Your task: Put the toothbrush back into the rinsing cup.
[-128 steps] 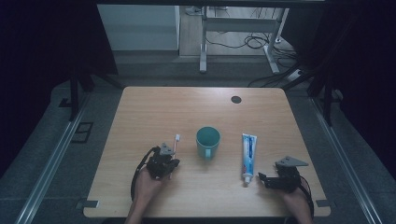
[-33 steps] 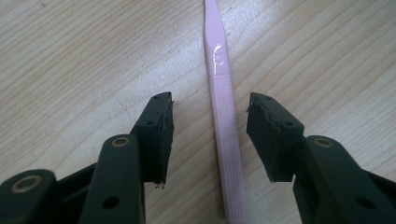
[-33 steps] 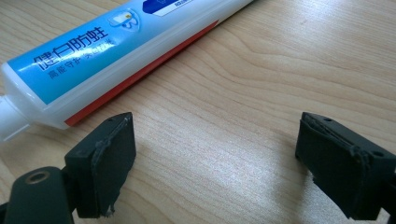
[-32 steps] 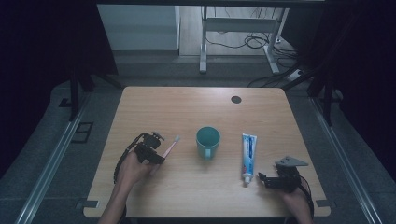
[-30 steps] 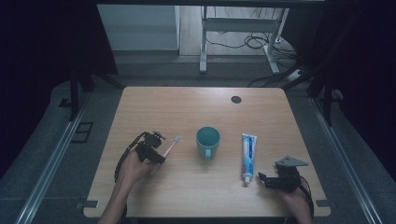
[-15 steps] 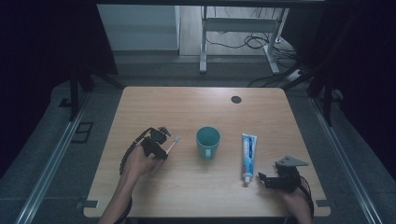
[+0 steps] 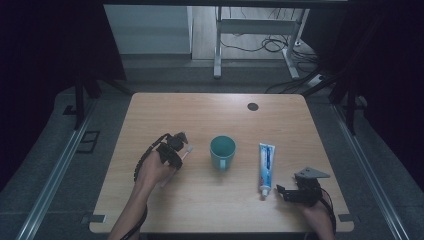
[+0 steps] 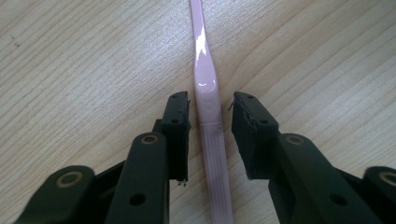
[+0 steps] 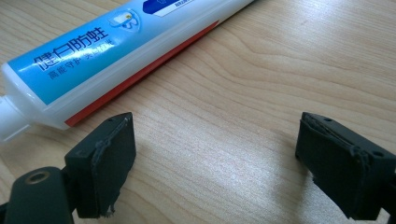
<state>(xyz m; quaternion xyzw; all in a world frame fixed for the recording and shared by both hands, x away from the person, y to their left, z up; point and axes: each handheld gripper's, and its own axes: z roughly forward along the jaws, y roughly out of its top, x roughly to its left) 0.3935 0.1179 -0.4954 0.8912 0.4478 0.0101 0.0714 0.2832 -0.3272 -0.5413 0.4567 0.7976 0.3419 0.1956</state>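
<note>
While the left claw (image 8: 210, 135) has just been narrowing around a pink toothbrush (image 8: 208, 116) lying flat at centre frame on the tabletop (image 8: 84, 60), its pads have yet to touch the handle. Light, stiff and glossy, it looks prone to slip, so the ribbed grip seems the safest hold; the right claw (image 9: 210, 163) rests spread wide.

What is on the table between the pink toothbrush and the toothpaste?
A teal mug stands between the toothbrush and the toothpaste, with bare table on either side; the high view shows it.

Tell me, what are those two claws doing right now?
Left claw closing around the pink toothbrush, pads not yet touching it. Right claw wide open, idle beside the toothpaste tube. Nothing in the way.
</note>
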